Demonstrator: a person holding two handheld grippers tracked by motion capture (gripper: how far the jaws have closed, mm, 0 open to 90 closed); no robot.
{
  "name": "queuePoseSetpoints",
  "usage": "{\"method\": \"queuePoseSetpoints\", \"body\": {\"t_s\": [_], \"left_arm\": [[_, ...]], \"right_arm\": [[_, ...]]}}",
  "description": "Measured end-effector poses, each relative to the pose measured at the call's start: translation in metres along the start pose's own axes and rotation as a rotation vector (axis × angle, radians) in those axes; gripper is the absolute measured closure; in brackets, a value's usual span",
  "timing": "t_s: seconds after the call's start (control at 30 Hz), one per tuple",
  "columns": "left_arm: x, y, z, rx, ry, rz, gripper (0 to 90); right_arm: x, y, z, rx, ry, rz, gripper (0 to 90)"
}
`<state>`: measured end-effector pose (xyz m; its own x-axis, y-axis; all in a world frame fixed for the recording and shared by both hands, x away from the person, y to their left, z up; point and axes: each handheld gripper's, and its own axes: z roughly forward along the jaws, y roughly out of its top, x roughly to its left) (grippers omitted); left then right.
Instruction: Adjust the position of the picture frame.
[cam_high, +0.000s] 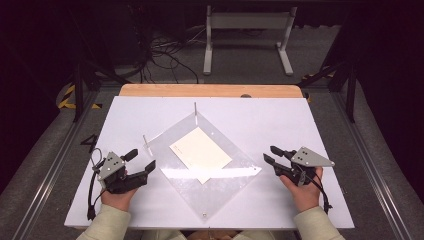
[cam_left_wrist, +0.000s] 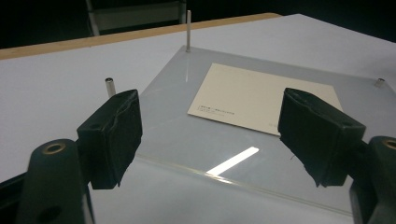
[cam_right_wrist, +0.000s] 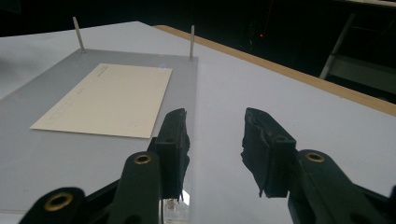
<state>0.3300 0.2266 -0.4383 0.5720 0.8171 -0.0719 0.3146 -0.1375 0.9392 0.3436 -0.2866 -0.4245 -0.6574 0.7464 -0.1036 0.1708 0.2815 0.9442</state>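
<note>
A white desk (cam_high: 260, 115) with a wooden far edge stands on grey carpet in a dark room. A clear acrylic plate (cam_high: 220, 182) lies mid-desk, corner-on, carrying a cream card (cam_high: 201, 151). Left claw (cam_high: 141, 162) and right claw (cam_high: 270, 154) flank it, jaws apart, empty.

Between the black left gripper (cam_high: 141, 161) and the black right gripper (cam_high: 271, 156), each topped by a grey plate, a plain cream card (cam_high: 200, 153) lies on a clear glossy sheet (cam_high: 220, 187) over the white table (cam_high: 280, 120) with its light wood far edge.
</note>
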Motion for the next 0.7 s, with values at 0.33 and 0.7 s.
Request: {"method": "queuePoseSetpoints", "body": {"t_s": [0.33, 0.7], "left_arm": [[0.006, 0.008, -0.001, 0.014, 0.016, -0.07, 24.7], [0.037, 0.023, 0.014, 0.105, 0.021, -0.166, 21.4]], "right_arm": [[0.001, -0.001, 0.003, 0.007, 0.032, 0.017, 56.5], [0.003, -0.004, 0.005, 0.05, 0.048, 0.038, 56.1]]}}
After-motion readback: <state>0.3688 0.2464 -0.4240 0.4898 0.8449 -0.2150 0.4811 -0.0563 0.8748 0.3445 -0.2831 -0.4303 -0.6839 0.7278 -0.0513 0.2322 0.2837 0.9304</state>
